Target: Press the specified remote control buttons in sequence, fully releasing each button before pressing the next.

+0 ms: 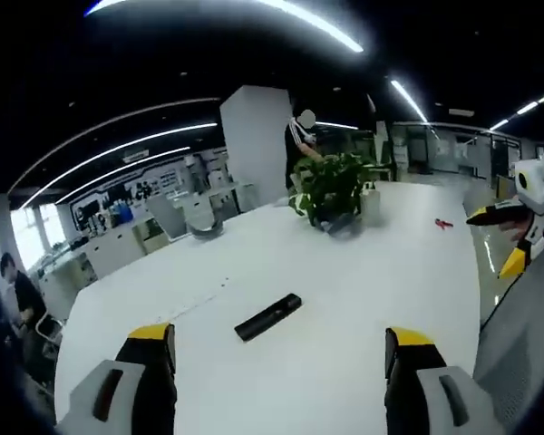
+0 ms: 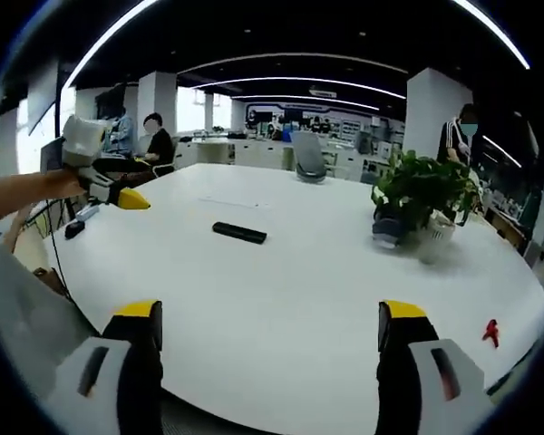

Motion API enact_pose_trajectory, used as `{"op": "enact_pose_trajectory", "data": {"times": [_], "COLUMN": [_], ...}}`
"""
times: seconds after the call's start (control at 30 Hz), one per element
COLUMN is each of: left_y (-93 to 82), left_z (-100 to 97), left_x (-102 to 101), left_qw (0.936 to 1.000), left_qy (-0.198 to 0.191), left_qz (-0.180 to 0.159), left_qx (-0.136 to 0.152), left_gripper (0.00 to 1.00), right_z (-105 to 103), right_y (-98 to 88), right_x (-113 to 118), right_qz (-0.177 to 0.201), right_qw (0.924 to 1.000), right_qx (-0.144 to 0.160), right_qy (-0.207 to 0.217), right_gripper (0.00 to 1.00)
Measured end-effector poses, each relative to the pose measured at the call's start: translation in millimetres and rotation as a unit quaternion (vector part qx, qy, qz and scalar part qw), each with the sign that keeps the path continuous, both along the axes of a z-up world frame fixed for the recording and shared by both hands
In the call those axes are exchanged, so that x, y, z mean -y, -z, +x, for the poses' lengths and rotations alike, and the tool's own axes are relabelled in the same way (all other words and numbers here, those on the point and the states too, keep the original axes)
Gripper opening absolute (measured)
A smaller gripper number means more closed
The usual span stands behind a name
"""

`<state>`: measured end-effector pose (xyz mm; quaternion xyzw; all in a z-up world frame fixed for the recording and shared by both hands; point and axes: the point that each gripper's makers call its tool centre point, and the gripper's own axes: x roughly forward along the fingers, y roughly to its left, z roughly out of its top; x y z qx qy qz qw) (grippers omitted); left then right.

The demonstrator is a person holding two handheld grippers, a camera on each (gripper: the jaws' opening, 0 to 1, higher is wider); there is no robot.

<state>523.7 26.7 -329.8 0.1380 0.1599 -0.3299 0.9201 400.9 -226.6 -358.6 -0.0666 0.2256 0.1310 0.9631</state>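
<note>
Above the table [image 1: 363,299], both tongs [image 1: 279,349] [image 2: 269,326] wide apart, empty.

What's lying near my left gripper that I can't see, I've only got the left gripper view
Observer: In the right gripper view, a small black object with a cable sits at the table edge, close by the left gripper.
Operator: Okay, and what's between my right gripper's jaws?
Observer: Nothing. The right gripper stands wide open, with the remote control lying well ahead of it.
</note>
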Motion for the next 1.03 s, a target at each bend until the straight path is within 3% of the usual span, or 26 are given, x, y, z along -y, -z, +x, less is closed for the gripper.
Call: {"op": "enact_pose_trajectory", "data": {"times": [0.13,0.4,0.7,0.77,0.93,1.03], "left_y": [-26.9,-48.4,-25.2,-23.8,-29.2,-22.8], "left_z": [-20.2,-74.2,-125.9,-128.8,-124.0,-123.1], "left_x": [-9,-44,-77,-83,-89,-90], "left_qw": [0.9973,0.9854,0.972,0.9667,0.9631,0.9639], "left_qy": [-0.045,-0.134,-0.218,-0.235,-0.246,-0.248], "left_qz": [-0.029,-0.066,-0.064,-0.073,-0.062,-0.058], "left_qx": [0.049,0.082,0.059,0.069,0.088,0.077], "left_gripper": [1.0,1.0,1.0,1.0,1.0,1.0], "right_z": [1,1,0,0,-1,-1], "right_y": [-2.7,-6.9,-7.1,-7.0,-5.1,-4.6], "right_x": [3,4,2,3,2,2], "right_qz": [0.005,0.008,0.013,0.014,0.007,0.011], "right_qw": [0.9999,0.9998,0.9998,0.9998,0.9999,0.9999], "right_qx": [0.007,0.017,0.015,0.015,0.01,0.008], "right_qy": [0.006,0.009,0.006,0.006,0.004,0.004], "right_gripper": [1.0,1.0,1.0,1.0,1.0,1.0]}}
